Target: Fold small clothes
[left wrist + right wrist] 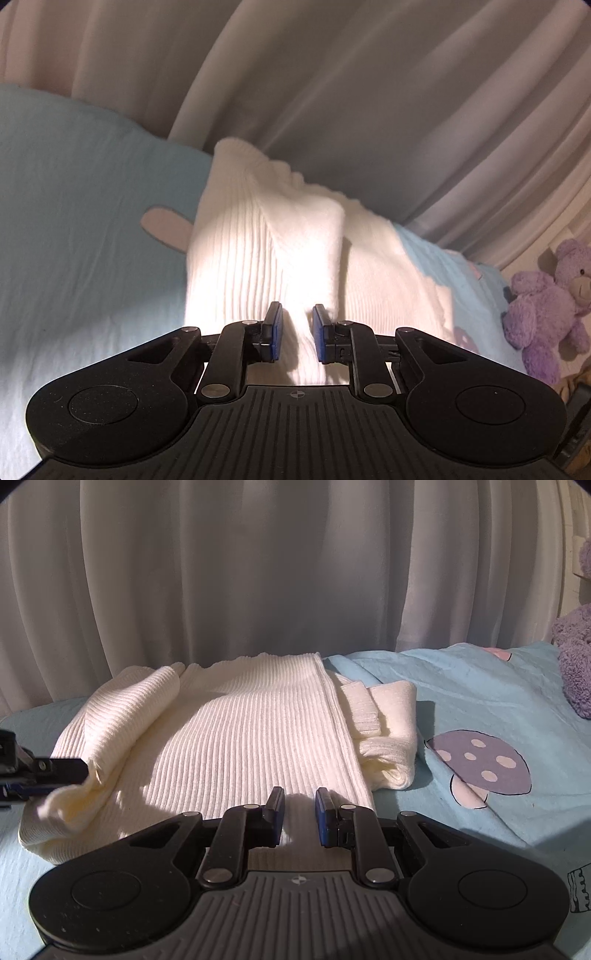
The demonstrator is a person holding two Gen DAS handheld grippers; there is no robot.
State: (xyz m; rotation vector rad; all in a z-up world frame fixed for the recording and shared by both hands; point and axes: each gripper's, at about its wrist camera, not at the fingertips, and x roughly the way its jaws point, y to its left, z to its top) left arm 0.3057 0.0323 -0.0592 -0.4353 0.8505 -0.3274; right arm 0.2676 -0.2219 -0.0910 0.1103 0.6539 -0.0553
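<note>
My left gripper (297,318) pinches the sweater (236,734) fold; my right gripper (300,800), nearly closed, should press its hem flat.

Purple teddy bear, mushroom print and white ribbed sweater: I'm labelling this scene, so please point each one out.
Purple teddy bear (543,310), left wrist view, on its belly.
Mushroom print (484,762), right wrist view, on the spotted cap.
White ribbed sweater (251,738), right wrist view, on the flat ribbed front panel.
</note>
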